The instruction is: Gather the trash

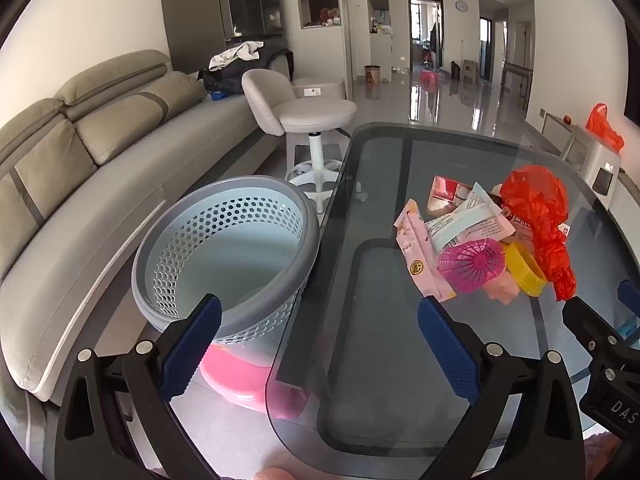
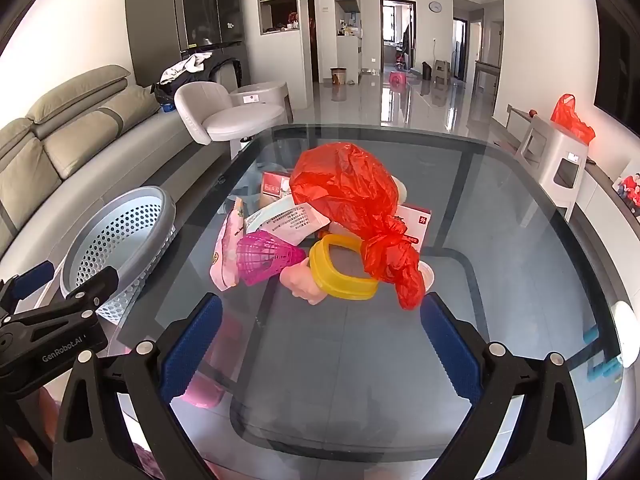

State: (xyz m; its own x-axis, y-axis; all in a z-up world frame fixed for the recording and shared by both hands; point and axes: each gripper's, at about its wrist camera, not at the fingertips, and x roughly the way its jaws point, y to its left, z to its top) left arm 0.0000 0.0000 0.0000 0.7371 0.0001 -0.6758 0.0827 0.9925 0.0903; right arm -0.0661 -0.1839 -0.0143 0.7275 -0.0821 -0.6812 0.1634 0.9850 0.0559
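"GenRobot.AI" is printed in white on the black body of the left gripper (image 2: 60,292); the wrappers carry small print too fine to read. A smoked-glass table (image 2: 500,248) with rounded corners stands in a living room beside a grey sofa (image 1: 100,140). Near the table's middle lies the trash pile (image 2: 320,240): a crinkled red plastic bag (image 2: 344,188), a yellow ring (image 2: 340,276), and a pink mesh cup (image 2: 264,260). A perforated grey bin (image 1: 224,248) stands just beside the table's edge. Both the left and the right gripper (image 2: 320,344) hover wide open, holding nothing.
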